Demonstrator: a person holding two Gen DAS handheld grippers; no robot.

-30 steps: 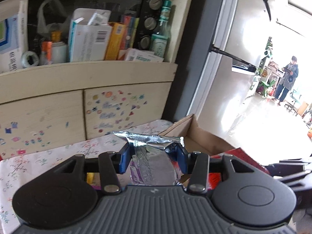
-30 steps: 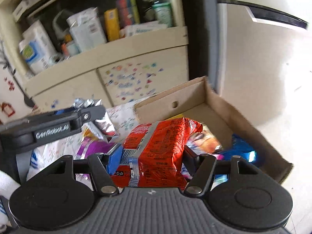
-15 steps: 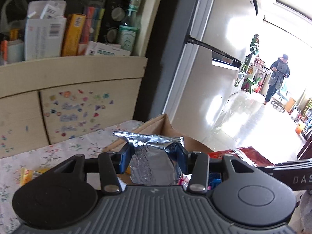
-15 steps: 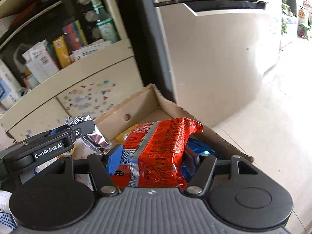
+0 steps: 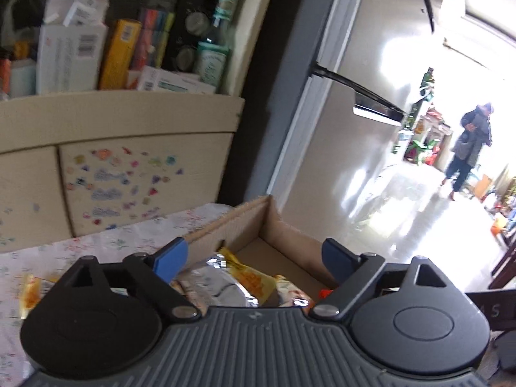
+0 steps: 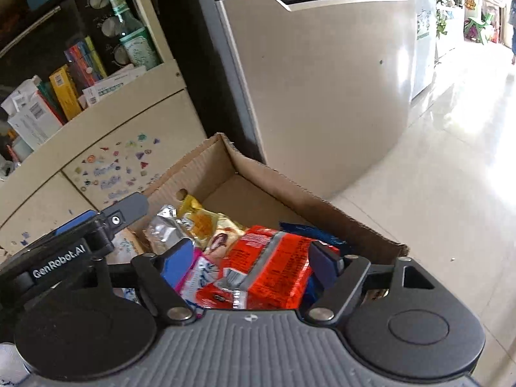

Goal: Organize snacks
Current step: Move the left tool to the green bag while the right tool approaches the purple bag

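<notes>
My left gripper hangs over the near left corner of a cardboard box, its jaws opening with nothing between them. The silver snack packet lies below it in the box, next to a yellow packet. My right gripper points down into the same box, jaws opening. A red snack packet sits between its fingers on top of other snacks. The left pad stands clear of it. The left gripper also shows at the left of the right wrist view.
The box stands at the end of a table with a floral cloth, beside a fridge. A beige cupboard with boxes and a green bottle is behind. A small yellow snack lies on the cloth. A person stands far off.
Both grippers moved right over the box and opened. The silver packet fell from the left gripper into the box. The red packet came free of the right pads and settled lower.
</notes>
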